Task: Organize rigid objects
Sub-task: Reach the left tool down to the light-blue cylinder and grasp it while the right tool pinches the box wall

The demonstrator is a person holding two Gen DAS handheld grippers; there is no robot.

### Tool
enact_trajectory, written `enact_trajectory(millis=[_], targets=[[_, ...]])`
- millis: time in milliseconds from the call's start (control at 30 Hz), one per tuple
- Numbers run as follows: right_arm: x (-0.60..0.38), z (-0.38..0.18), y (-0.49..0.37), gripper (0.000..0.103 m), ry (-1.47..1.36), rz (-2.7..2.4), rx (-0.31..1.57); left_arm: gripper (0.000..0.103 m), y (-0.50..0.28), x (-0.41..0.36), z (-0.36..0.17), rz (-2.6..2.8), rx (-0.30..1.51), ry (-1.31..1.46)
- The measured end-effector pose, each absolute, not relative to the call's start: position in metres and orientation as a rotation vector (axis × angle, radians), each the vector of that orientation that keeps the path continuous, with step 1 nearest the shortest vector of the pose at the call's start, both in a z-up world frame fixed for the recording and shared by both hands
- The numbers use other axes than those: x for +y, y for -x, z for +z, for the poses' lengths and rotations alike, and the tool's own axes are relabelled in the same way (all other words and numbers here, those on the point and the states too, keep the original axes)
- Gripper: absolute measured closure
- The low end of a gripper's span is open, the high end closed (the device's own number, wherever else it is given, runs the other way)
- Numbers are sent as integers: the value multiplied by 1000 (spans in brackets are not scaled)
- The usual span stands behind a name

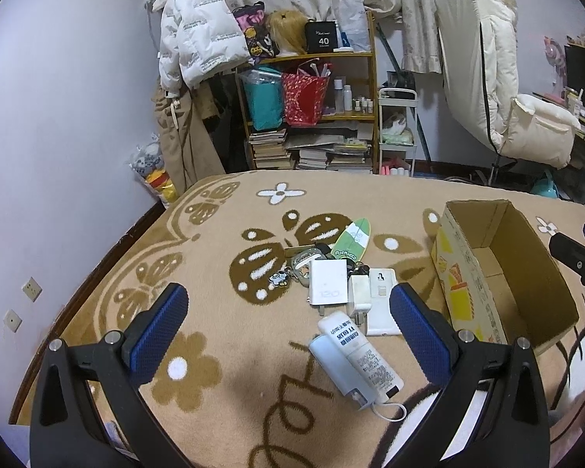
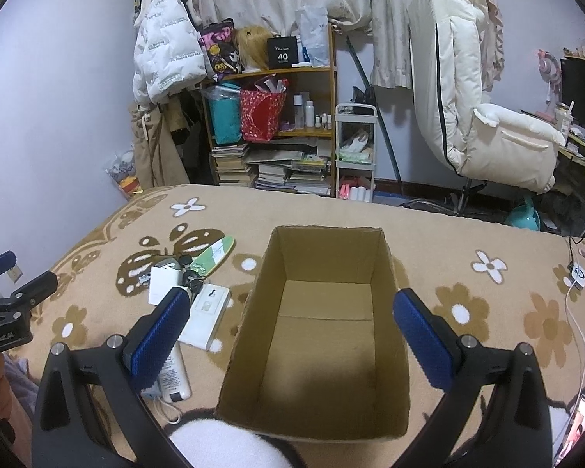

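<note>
left wrist view: left gripper (image 1: 288, 325) hangs over the beige flower-patterned blanket (image 1: 222, 370) on the bed, blue-padded fingers (image 1: 158, 333) spread wide w/ nothing between them. the pile of small rigid things lies between the fingers and just ahead. nearest is a white cylindrical tube w/ printed label (image 1: 360, 351) lying across a pale blue-grey power bank (image 1: 337, 370) w/ a white cable. past those, a white square charger brick (image 1: 328, 282), a smaller white plug adapter (image 1: 360, 294) and a flat white rectangular box (image 1: 382, 304), which sits right by the right finger. further off, a keychain bundle w/ cartoon charms (image 1: 296, 267) and a green-and-white surfboard-shaped card (image 1: 351, 240). open brown cardboard box (image 1: 468, 273) stands to the right of the pile, empty inside. right gripper's black frame pokes in at the right edge.

right wrist view: right gripper (image 2: 290, 335) hovers over the cardboard box (image 2: 386, 265), fingers (image 2: 425, 343) wide apart, holding nothing; box opening sits between them. the pile lies left of the box, partly behind the left finger. left gripper shows at the left edge.
</note>
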State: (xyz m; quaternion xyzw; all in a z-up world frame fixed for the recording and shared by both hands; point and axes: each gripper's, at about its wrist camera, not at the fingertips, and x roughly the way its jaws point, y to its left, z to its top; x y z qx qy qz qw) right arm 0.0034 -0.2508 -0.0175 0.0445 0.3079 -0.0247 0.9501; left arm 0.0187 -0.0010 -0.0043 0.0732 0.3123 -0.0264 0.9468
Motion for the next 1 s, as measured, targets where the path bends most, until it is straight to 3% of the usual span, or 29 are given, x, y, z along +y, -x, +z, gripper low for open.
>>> enact_trajectory(millis=[500,1000], targets=[[-272,-27,-44,0,-74,-54,674,1,-57,-5,-24,-21,733,-137],[-323,-62,-90,0,-102,-169,868,1,-97,8,-76,59,914,-74]])
